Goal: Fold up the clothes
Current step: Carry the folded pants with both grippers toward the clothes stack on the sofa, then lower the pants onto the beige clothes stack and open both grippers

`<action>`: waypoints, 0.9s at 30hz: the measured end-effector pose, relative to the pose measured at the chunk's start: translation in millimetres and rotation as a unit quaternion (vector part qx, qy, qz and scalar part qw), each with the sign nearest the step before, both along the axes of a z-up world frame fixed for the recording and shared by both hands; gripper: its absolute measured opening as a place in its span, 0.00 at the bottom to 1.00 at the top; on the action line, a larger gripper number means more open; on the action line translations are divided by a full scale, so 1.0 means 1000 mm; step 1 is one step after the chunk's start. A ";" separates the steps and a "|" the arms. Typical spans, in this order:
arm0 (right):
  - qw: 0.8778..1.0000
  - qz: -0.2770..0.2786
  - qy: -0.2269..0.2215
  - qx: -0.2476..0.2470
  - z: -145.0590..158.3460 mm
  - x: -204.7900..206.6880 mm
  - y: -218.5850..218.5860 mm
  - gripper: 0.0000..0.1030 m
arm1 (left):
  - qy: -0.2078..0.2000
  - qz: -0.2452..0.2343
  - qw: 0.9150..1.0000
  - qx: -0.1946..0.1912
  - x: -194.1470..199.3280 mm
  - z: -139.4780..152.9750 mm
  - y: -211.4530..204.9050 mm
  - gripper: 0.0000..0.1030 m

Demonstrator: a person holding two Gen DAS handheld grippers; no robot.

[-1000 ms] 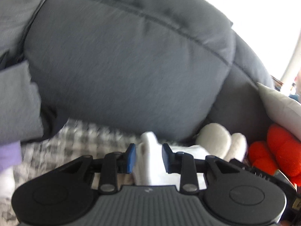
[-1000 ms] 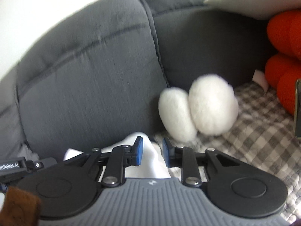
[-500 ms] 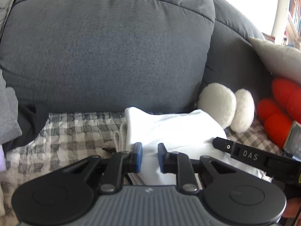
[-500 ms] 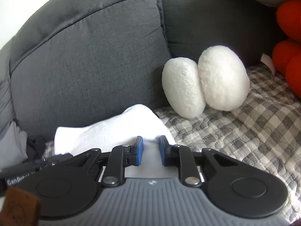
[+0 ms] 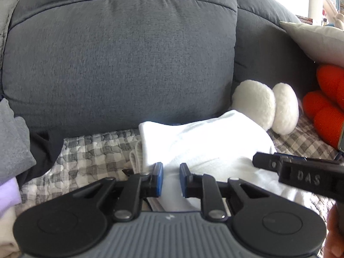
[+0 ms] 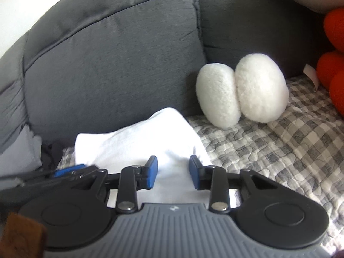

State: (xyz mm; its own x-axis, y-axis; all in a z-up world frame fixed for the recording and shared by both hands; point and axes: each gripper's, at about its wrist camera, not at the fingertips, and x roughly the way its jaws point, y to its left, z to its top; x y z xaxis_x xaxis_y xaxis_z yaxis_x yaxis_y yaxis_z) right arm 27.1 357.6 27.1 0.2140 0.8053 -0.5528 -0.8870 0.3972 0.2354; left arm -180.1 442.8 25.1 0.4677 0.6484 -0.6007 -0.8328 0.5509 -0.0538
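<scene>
The white garment (image 5: 204, 146) lies folded over on the checked sofa cover (image 6: 279, 150), its far edge against the grey back cushion (image 5: 120, 64), so the doubled layers rest flat. Your left gripper (image 5: 171, 179) pinches the near edge, holding the fold in place. Your right gripper (image 6: 173, 175) has just been opening; its jaws stand apart around the cloth, apparently letting go.

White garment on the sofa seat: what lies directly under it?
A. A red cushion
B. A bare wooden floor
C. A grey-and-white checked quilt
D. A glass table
C: in the right wrist view the white garment rests on the checked quilt that covers the seat.
</scene>
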 end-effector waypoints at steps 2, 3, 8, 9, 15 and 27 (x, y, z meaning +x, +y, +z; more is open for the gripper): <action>1.000 0.004 -0.007 -0.006 0.003 -0.004 -0.004 0.37 | -0.004 -0.002 1.000 -0.004 -0.004 0.007 -0.004 0.18; 1.000 0.005 -0.005 -0.005 0.004 -0.006 -0.006 0.38 | -0.014 -0.007 1.000 -0.002 -0.008 0.013 -0.009 0.19; 1.000 0.003 0.013 -0.019 -0.004 -0.005 -0.010 0.40 | 0.014 -0.014 1.000 0.010 -0.007 0.008 -0.025 0.21; 1.000 0.002 0.011 -0.022 -0.005 -0.006 -0.011 0.40 | 0.024 -0.014 0.999 0.023 -0.005 0.003 -0.026 0.21; 0.999 0.023 -0.002 -0.037 0.008 -0.013 -0.023 0.40 | 0.058 -0.002 0.998 0.039 0.002 0.001 -0.035 0.22; 0.996 0.042 -0.005 -0.080 0.002 -0.026 -0.047 0.40 | 0.064 0.007 0.998 0.017 -0.018 0.007 -0.048 0.26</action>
